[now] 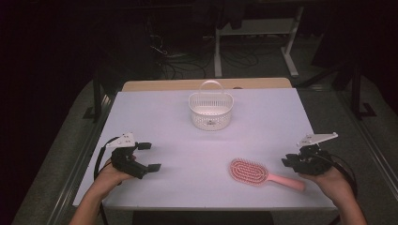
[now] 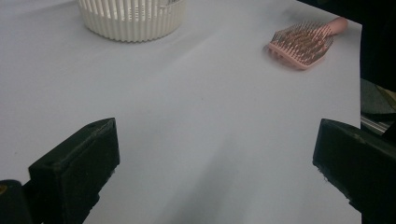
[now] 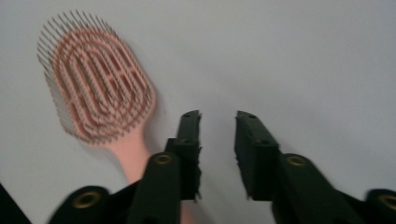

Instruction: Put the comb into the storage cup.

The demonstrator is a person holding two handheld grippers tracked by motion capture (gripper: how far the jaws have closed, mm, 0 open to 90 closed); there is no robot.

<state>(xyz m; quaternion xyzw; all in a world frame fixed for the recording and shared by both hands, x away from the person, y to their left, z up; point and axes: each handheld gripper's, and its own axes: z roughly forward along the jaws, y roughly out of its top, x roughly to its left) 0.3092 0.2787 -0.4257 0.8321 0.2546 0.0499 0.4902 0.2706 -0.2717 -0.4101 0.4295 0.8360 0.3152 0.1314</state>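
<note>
Progress is judged to be at the start: the pink hairbrush [image 1: 256,172] lies bristles-up on the white table [image 1: 178,140] near its front right corner, ungrasped, handle toward the right edge. The right tool [image 1: 287,161] hovers just beside the handle end, its jaws parted a little with nothing between them (the handle passes to one side of them in the right gripper view). The left tool [image 1: 149,156] is held near the front left corner, jaws wide apart and empty. The white slatted basket [image 1: 210,111] stands toward the rear edge, well apart from the brush; no contents can be seen in it. Grasping and any placing are judged to remain.
</note>
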